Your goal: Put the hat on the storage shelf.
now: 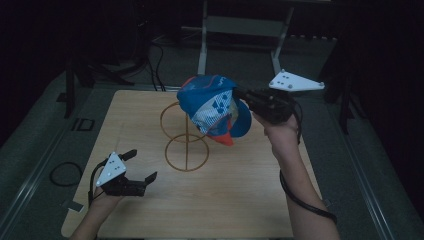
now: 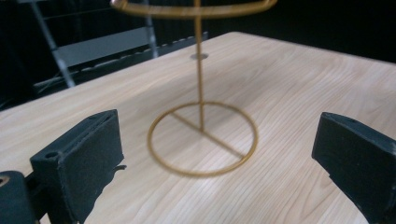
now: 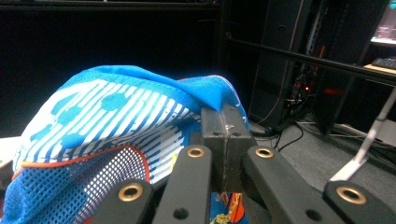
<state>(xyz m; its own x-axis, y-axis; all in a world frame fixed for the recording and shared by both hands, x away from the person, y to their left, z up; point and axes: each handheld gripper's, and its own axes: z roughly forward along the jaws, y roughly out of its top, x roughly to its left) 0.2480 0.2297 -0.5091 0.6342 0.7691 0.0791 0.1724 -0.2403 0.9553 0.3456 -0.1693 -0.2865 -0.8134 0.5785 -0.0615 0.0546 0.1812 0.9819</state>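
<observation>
A blue and white cap point(image 1: 212, 107) with orange trim hangs in the air over the top ring of a gold wire stand point(image 1: 186, 141) at the table's middle. My right gripper point(image 1: 239, 94) is shut on the cap's edge, coming in from the right. In the right gripper view the jaws press together on the blue fabric of the cap point(image 3: 107, 126), with the right gripper point(image 3: 225, 122) closed tight. My left gripper point(image 1: 139, 165) rests low at the table's front left, open and holding nothing. In the left gripper view the stand's base ring point(image 2: 203, 138) lies between the spread jaws of the left gripper point(image 2: 219, 154).
The wooden table point(image 1: 145, 210) has bare surface at the front and right. A metal frame point(image 1: 245, 30) stands behind the table. Cables point(image 1: 65, 172) lie on the dark floor at the left.
</observation>
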